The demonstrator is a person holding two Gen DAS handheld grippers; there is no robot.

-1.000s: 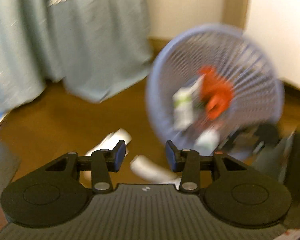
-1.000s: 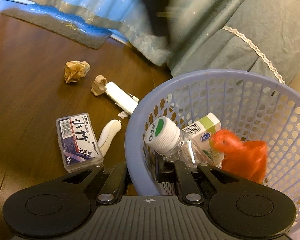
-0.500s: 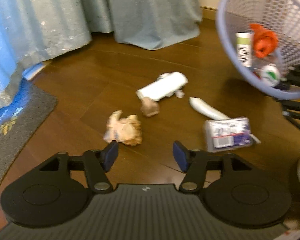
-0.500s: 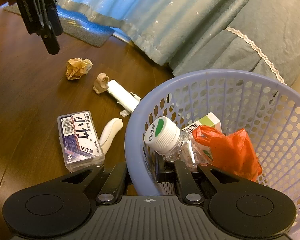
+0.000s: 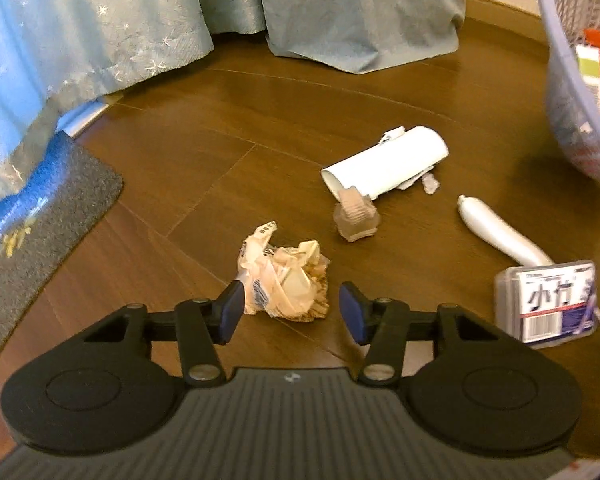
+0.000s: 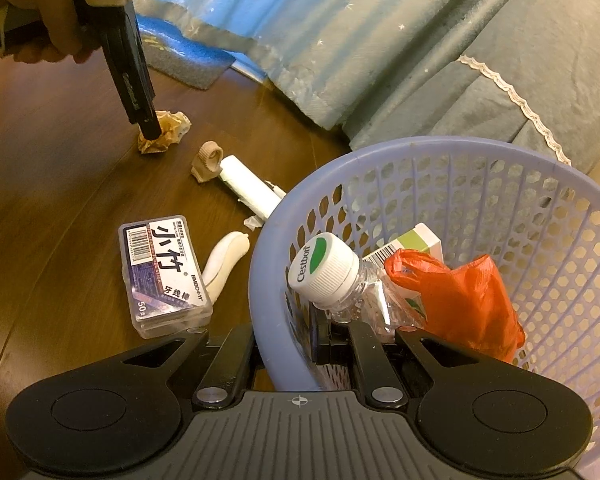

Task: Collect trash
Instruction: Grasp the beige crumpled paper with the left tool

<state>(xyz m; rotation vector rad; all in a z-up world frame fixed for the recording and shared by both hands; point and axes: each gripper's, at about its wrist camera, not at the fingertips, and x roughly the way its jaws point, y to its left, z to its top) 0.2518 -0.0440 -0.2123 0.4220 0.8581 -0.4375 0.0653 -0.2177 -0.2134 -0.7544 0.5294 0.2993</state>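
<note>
Around the crumpled tan wrapper (image 5: 286,282) on the wood floor (image 5: 260,112) lay a white paper tube (image 5: 388,164), a small beige ridged cap (image 5: 356,216) touching it, a white tapered tube (image 5: 500,232) and a clear floss-pick box (image 5: 552,304), none blocking it. Only the right wrist view showed the right gripper (image 6: 300,344) clenched on the rim of the lavender mesh basket (image 6: 540,184), which held a clear bottle (image 6: 340,280), a carton and an orange bag (image 6: 456,300), and the hand (image 6: 32,12) carrying the other tool. The left gripper (image 5: 292,308) had its blue pads either side of the wrapper, jaws closing but not pressing it.
</note>
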